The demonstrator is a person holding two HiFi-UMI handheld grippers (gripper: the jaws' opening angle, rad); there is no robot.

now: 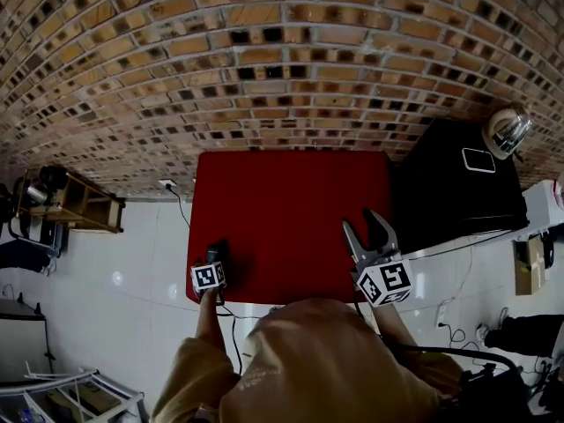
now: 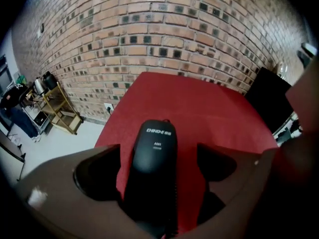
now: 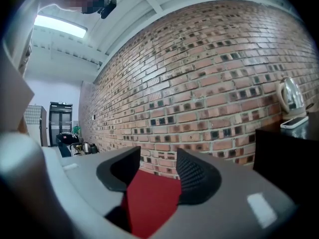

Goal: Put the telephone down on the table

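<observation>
A black telephone handset [image 2: 154, 141] lies lengthwise on the red table [image 1: 291, 192], near its front left corner. My left gripper [image 2: 158, 156] straddles it with the jaws wide open, and red cloth shows in the gap on each side, so the pads do not press on it. From the head view the left gripper [image 1: 216, 258] and the handset [image 1: 215, 251] sit just inside the table's front edge. My right gripper [image 1: 366, 229] hovers over the front right of the table, open and empty. In its own view the right gripper [image 3: 158, 166] points level toward the brick wall.
A brick wall [image 1: 282, 69] backs the table. To the right stands a black cabinet [image 1: 449, 201] with a kettle [image 1: 507, 130] and a flat white-rimmed device [image 1: 478, 159]. A wooden shelf [image 1: 84, 203] stands on the white floor at the left. A cable [image 1: 182, 208] runs past the table's left edge.
</observation>
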